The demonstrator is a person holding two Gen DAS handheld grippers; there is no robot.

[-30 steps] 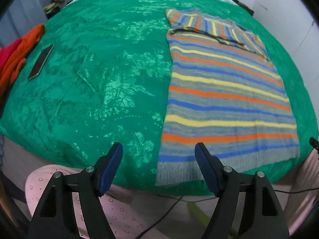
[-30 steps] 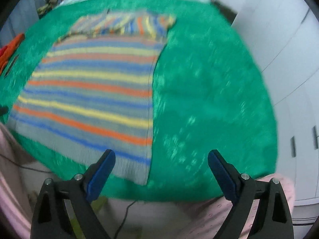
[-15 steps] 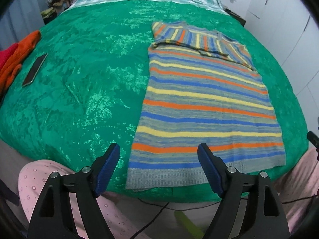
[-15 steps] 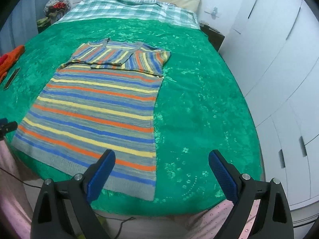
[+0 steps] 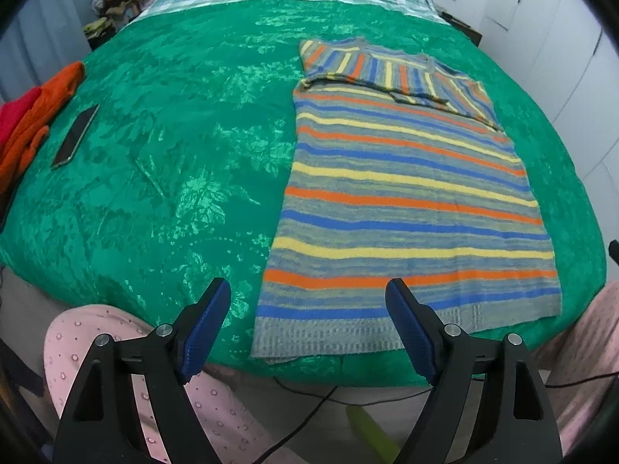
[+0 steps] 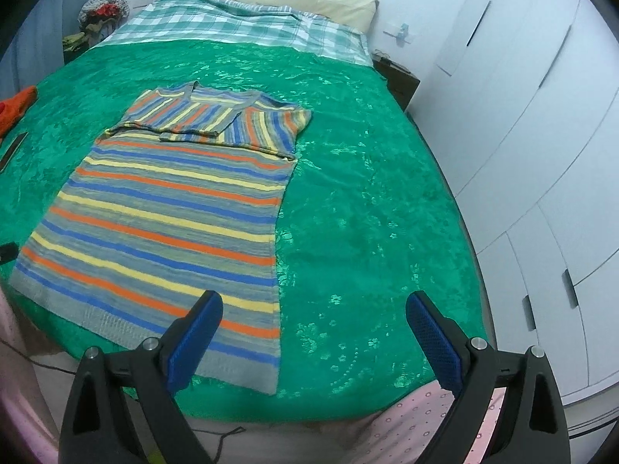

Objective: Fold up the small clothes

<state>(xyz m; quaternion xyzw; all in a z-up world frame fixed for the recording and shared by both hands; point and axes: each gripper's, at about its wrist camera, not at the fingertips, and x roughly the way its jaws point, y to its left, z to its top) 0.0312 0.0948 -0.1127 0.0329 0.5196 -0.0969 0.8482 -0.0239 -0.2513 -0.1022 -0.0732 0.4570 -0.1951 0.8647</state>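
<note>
Striped sweater lies flat on the green bedspread, sleeves folded in.
Left gripper, jaws just widened, and right gripper gape empty; only left view shows the phone clearly, only right the wardrobe.

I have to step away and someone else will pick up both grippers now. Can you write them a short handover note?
Left gripper: open, nothing between the jaws, which have just been opening wider.
Right gripper: open, empty.
Striped sweater: flat on the green bedspread, hem toward the near edge, both sleeves already folded across the chest at the far end.
Done: sleeves in, body smoothed into a rectangle.
Left: probably grip the hem corners and fold the body up toward the collar.
Phone and orange clothes lie aside.
</note>
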